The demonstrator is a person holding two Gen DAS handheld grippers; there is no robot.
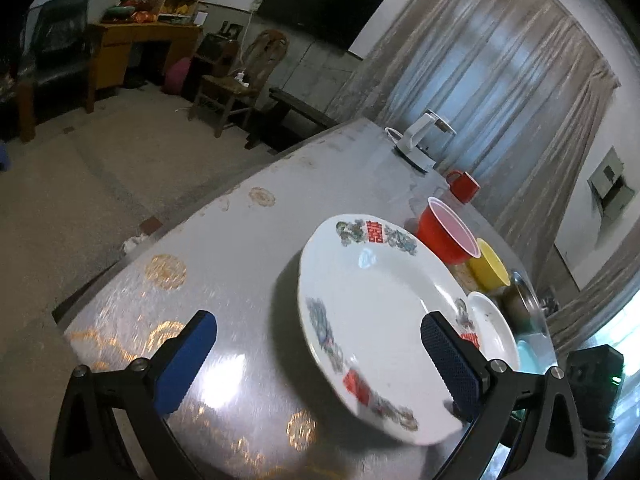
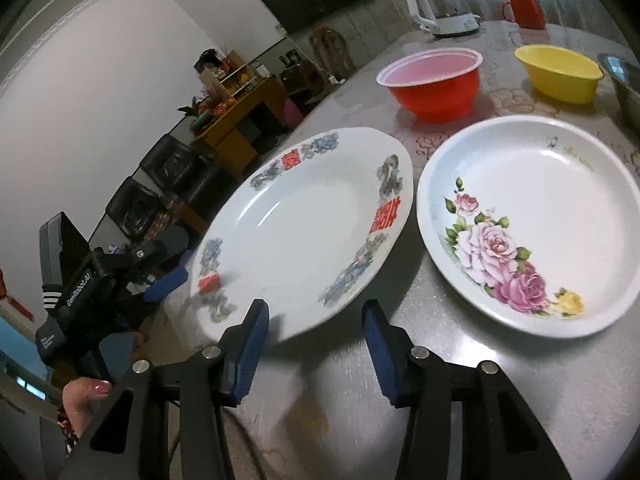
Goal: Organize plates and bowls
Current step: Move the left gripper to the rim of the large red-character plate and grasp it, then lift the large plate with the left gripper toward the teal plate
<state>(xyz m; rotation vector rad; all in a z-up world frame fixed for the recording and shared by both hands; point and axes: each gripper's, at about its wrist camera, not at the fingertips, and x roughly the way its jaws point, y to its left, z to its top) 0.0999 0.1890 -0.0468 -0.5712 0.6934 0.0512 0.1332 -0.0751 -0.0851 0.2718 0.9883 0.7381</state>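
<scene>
A white plate with red characters and blue dragon prints lies tilted on the table, its near edge raised. My left gripper is open, its fingers wide apart around the plate's left side; it also shows in the right wrist view at the plate's left rim. My right gripper is open, close to the plate's near rim. A white rose-print plate lies right of it. A red bowl and a yellow bowl stand behind.
A white kettle and a red mug stand at the table's far end. A metal bowl sits at the right edge. The table's left edge drops to the floor.
</scene>
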